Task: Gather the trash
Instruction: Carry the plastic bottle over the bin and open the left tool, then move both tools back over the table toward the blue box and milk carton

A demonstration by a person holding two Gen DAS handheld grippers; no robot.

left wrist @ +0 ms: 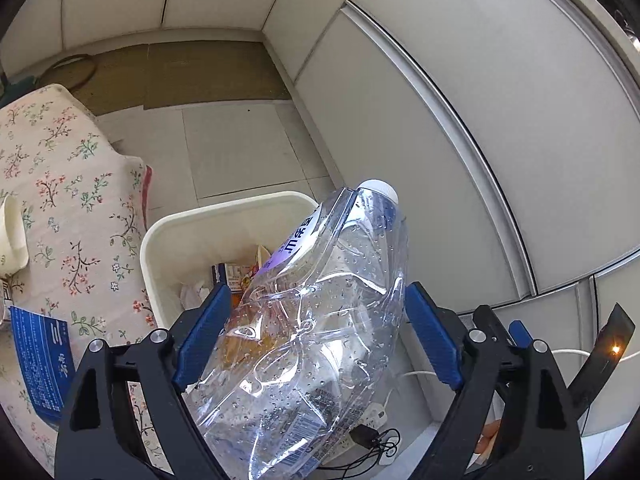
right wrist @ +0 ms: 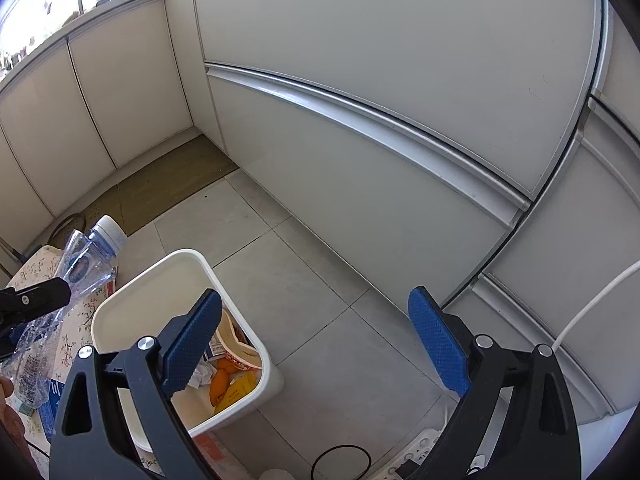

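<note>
Kitchen floor; bottle [left wrist: 316, 320] (crushed) between left gripper [left wrist: 316, 336]

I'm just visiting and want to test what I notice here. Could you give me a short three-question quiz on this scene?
1. True or false: the left tongs hold a crushed clear bottle.
2. What colour is the bottle's cap?
3. The right tongs are: A) gripping a cup, B) open and empty, C) shut on paper.

Key: 1 true. 2 white. 3 B; they hang over the white bin, which already has rubbish in it.
</note>
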